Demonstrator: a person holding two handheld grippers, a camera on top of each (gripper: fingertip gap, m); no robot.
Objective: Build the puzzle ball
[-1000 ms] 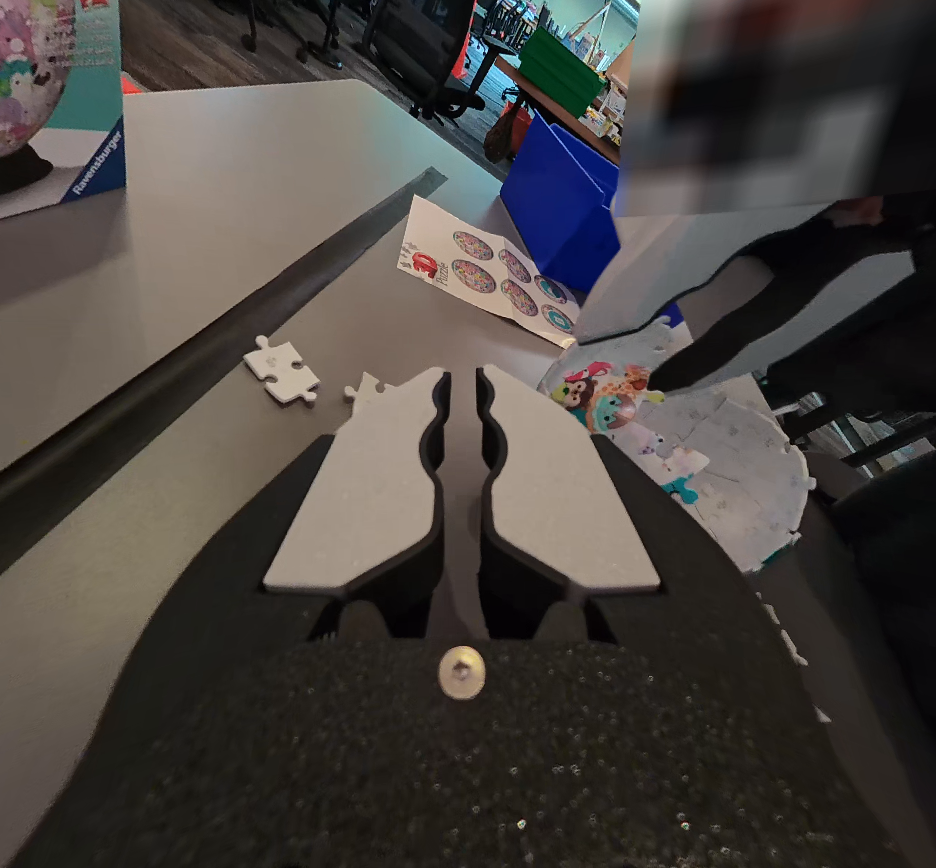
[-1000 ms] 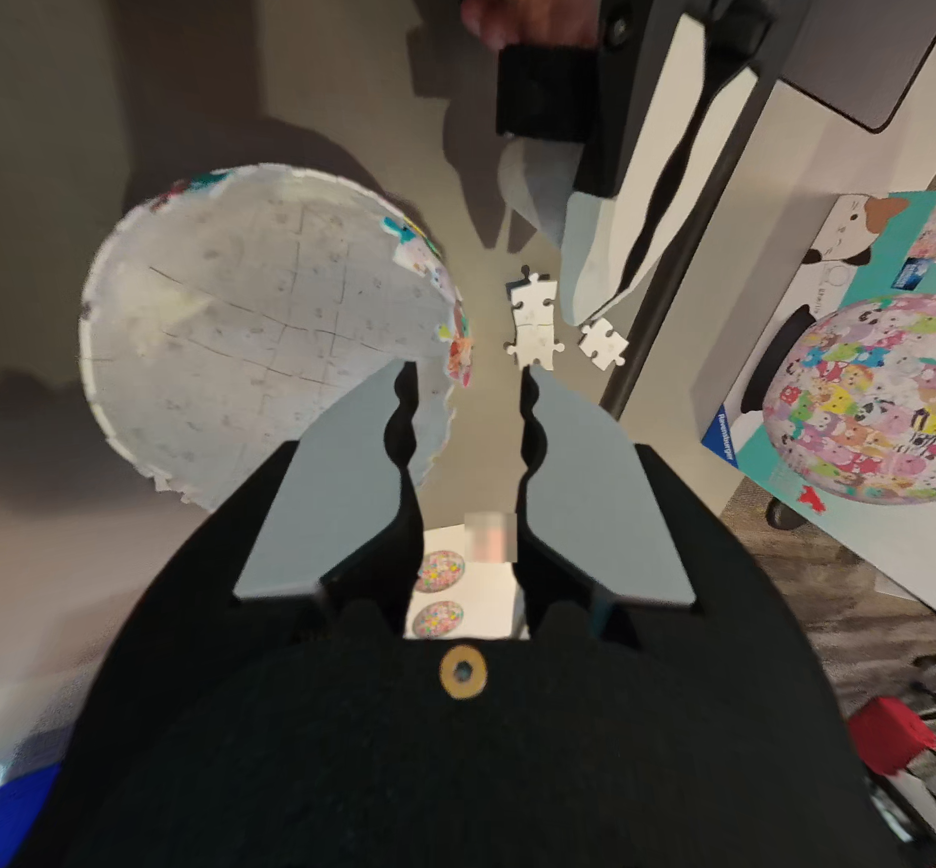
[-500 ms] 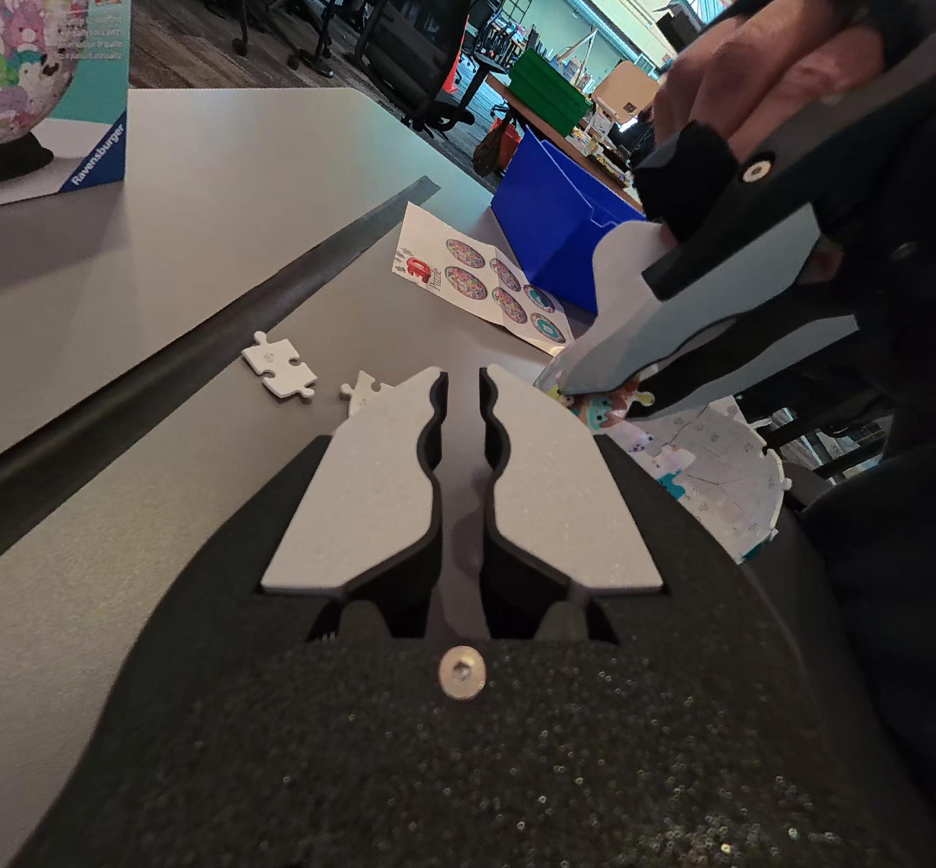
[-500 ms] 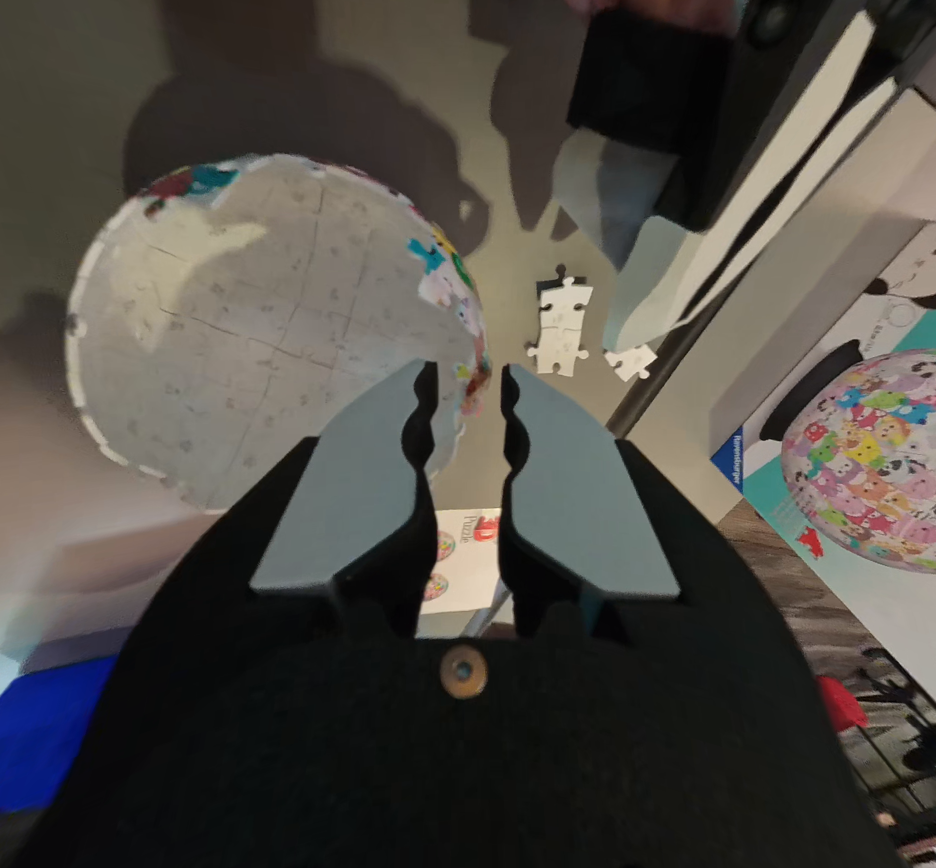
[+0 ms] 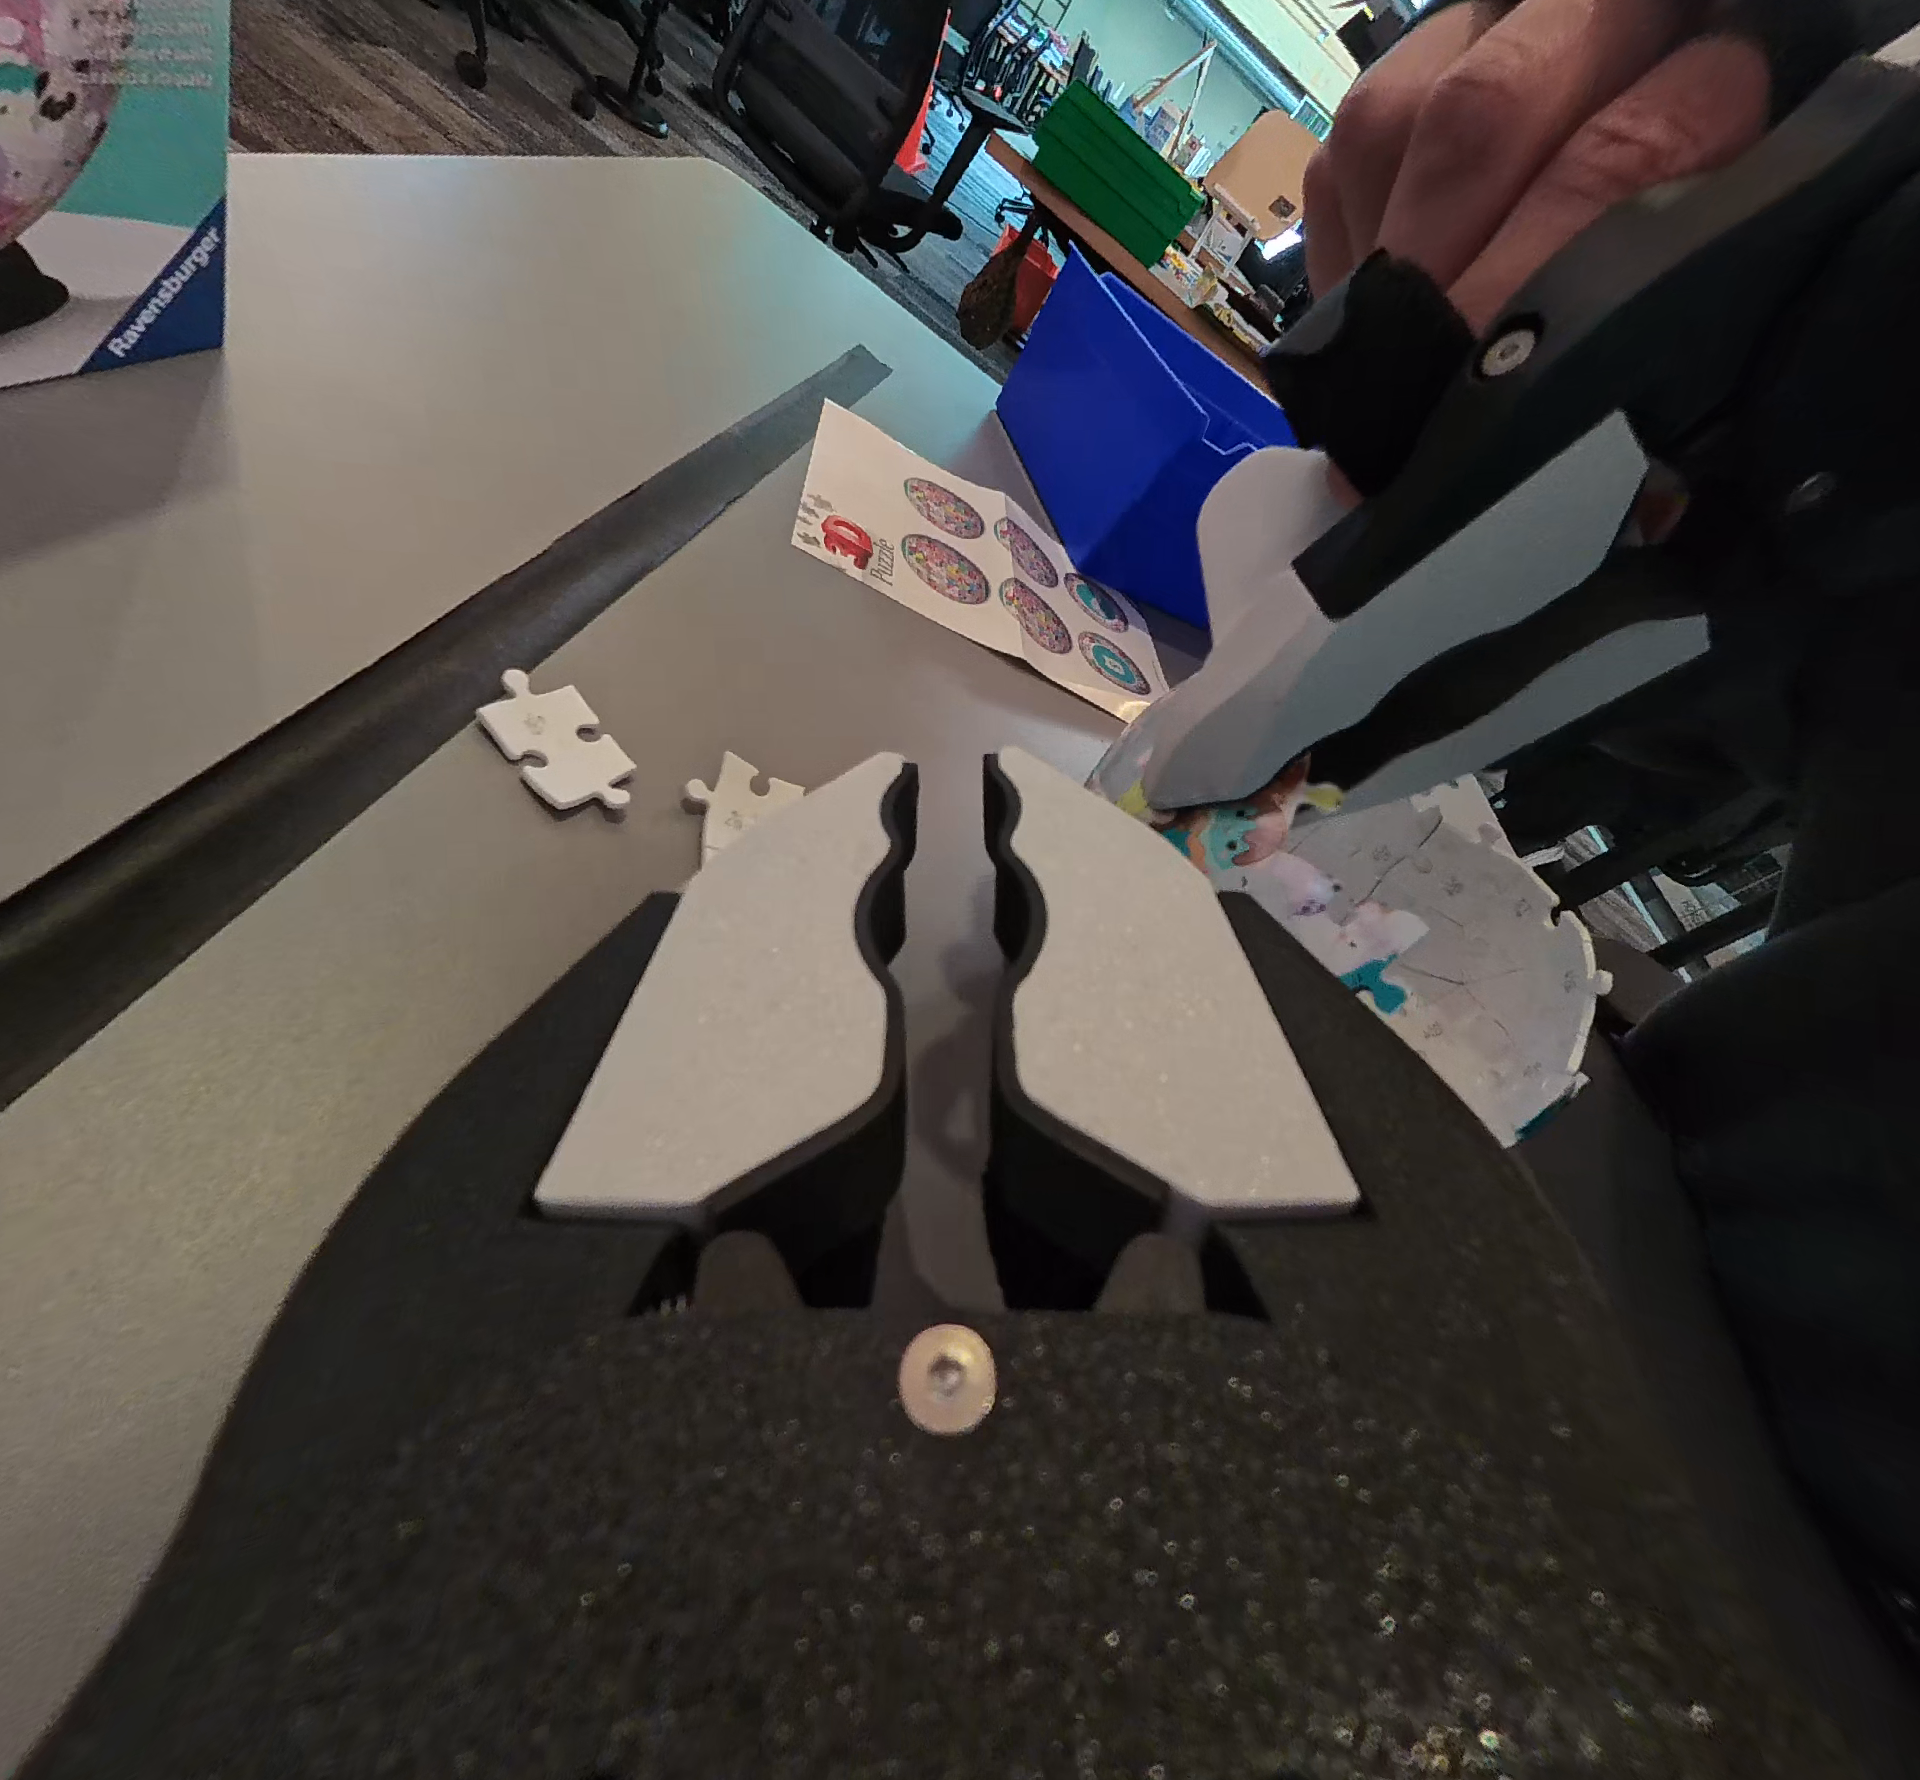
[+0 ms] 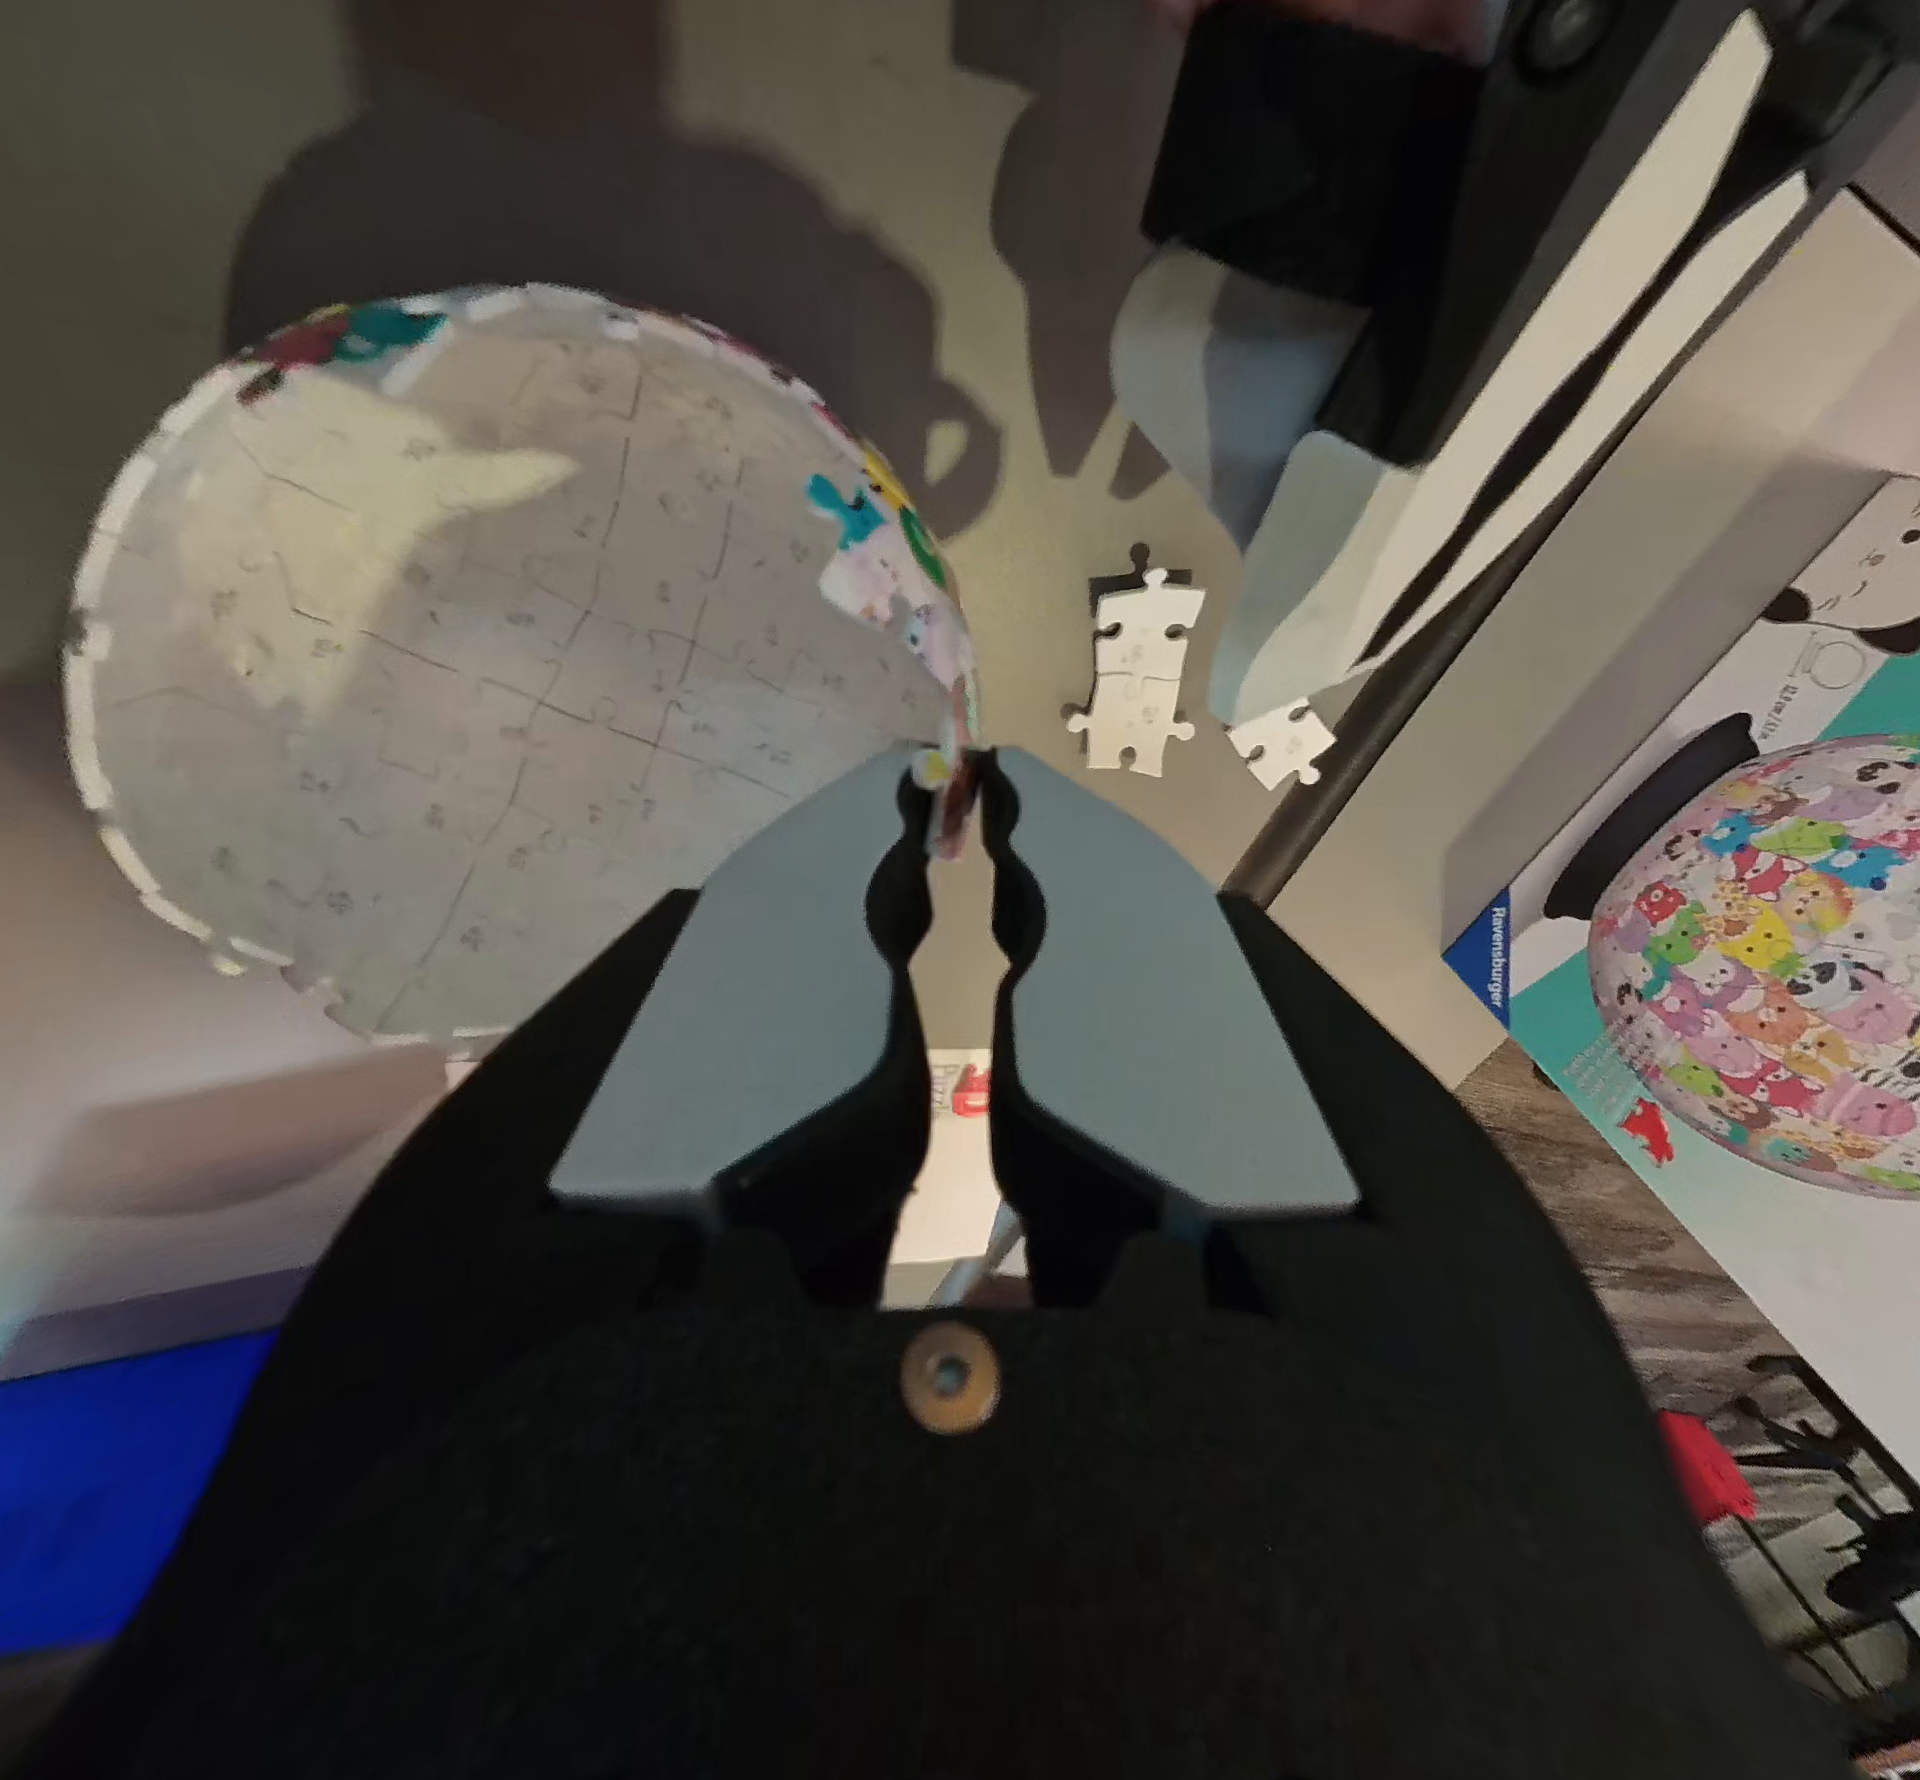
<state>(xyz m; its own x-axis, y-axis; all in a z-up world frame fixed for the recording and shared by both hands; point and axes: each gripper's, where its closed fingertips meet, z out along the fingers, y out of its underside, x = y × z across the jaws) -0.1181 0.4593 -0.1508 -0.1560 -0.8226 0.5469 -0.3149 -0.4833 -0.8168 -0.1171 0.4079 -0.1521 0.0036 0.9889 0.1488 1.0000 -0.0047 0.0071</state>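
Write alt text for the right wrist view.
The right gripper pinches the rim of a half-built puzzle ball with its white inside showing. Beyond lie loose white pieces on the grey table, near the left gripper and the puzzle box.

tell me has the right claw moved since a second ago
Yes. The right claw closed in on the half ball's rim and pinched it; the loose pieces beside it stayed put.
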